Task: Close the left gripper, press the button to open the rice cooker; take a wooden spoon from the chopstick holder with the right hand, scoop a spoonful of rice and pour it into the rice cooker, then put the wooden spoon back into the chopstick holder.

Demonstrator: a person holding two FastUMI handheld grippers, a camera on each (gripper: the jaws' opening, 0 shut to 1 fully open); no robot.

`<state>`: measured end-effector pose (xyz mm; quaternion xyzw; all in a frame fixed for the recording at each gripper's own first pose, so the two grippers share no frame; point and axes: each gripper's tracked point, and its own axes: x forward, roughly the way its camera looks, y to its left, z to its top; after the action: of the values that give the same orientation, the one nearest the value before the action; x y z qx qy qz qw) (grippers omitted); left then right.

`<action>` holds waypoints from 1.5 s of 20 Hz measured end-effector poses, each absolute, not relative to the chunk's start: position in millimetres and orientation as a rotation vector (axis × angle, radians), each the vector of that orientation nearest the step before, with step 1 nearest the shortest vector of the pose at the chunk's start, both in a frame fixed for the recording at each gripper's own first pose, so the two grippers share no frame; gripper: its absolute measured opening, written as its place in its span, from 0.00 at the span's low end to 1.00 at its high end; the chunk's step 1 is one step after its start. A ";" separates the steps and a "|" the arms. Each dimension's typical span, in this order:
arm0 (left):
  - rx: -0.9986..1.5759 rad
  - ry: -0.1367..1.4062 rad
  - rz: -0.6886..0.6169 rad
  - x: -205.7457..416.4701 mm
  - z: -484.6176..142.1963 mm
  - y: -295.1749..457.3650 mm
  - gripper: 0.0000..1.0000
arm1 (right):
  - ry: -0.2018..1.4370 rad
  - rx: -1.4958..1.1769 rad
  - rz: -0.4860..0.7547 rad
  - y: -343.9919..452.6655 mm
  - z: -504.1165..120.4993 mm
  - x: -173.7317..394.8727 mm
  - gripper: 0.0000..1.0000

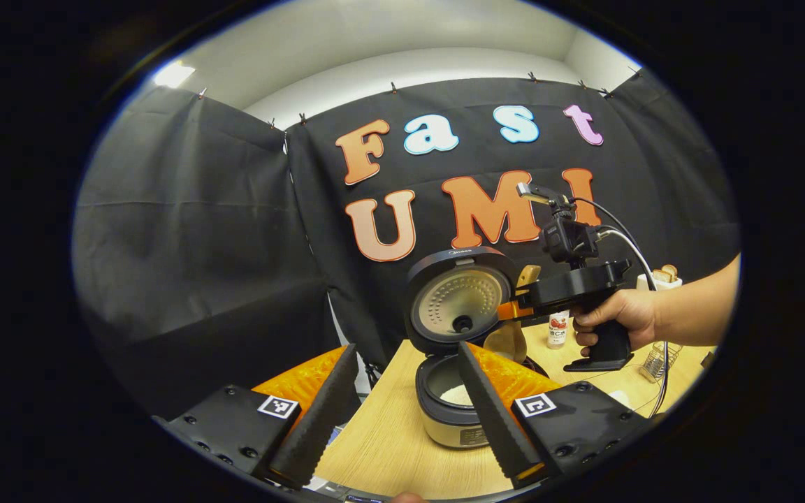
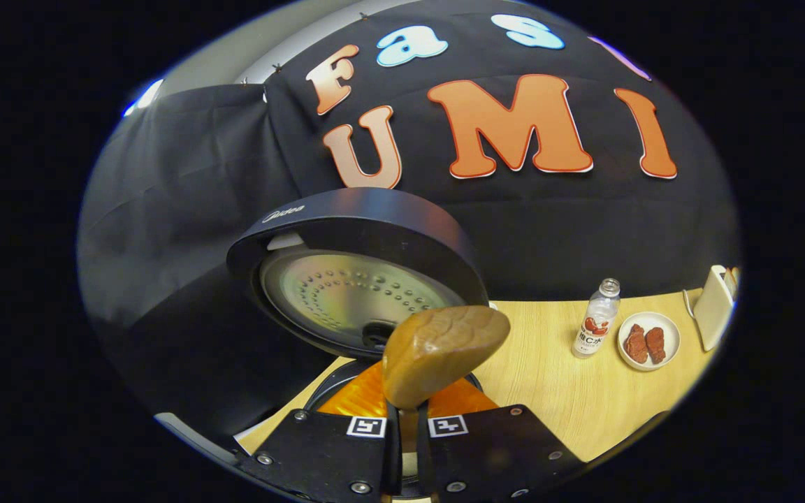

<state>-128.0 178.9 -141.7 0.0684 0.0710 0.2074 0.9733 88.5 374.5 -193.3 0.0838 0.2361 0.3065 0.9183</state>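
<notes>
While the rice cooker (image 1: 455,412) stands lid-up on the table (image 1: 388,440), rice showing in its pot, your left gripper (image 1: 406,412) hangs wide apart before it. Your right gripper (image 2: 406,433) pinches the wooden spoon (image 2: 441,353) above the pot.

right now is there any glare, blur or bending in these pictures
Left gripper view: a bright ceiling light flares at upper left, and the wall edges bow from the fisheye; the rice cooker looks sharp. Right gripper view: the lid shines with soft reflections, and the wooden spoon is slightly soft up close.
</notes>
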 end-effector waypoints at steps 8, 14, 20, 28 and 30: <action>0.155 0.145 0.402 -128.8 -141.2 172.1 0.93 | 0.375 -0.063 0.693 391.5 -182.5 79.6 0.08; 0.143 0.154 0.407 -136.0 -147.3 167.9 0.93 | 0.269 -0.198 0.740 398.1 -171.8 71.1 0.08; 0.146 0.158 0.402 -135.8 -147.4 155.3 0.93 | 0.349 0.081 0.694 358.5 -161.6 78.0 0.08; 0.151 0.163 0.369 -122.3 -146.4 123.4 0.93 | 0.415 0.287 0.500 207.3 -166.7 86.5 0.08; 0.150 0.168 0.361 -117.9 -147.7 113.2 0.93 | 0.431 0.308 0.433 165.1 -178.8 87.6 0.08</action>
<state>-117.9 113.2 -147.7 0.0744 0.0835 0.1792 0.9774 87.6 165.1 -178.8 0.1512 0.2115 0.2123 0.9420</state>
